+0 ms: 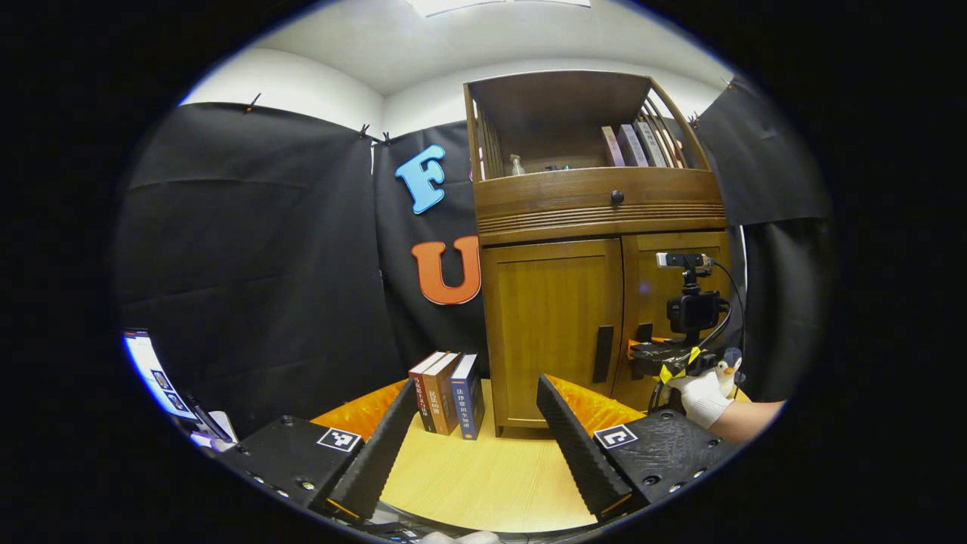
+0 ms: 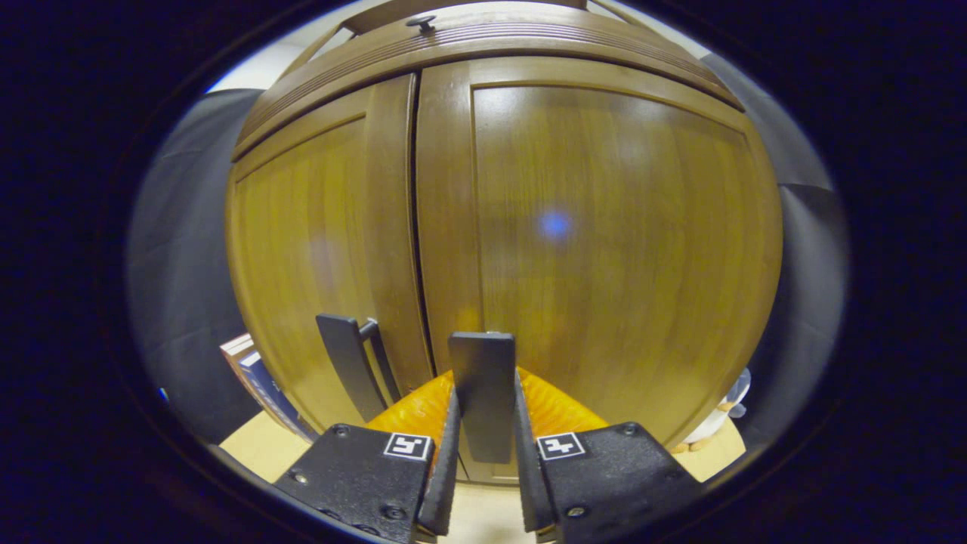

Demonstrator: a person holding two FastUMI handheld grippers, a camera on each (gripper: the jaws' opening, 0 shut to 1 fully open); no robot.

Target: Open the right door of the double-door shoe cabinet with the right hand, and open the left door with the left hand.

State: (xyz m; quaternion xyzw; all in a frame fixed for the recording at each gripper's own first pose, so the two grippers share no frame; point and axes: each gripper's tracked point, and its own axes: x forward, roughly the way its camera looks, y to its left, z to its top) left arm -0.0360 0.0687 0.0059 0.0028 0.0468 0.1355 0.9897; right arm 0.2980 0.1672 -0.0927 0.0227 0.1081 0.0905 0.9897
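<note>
Right tool pinches the right door's handle — left tool gapes wide, short of the cabinet.

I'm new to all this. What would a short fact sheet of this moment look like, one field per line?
Furniture: wooden cabinet standing on a table
Left door: closed, handle untouched
Right door: closed
Right gripper: fingers on either side of the right door handle, apparently clamped on it
Left gripper: open, back from the cabinet, holding nothing
Beside the cabinet: three upright books
Top shelf: more books and a small bottle
Progress: neither door opened yet
</note>
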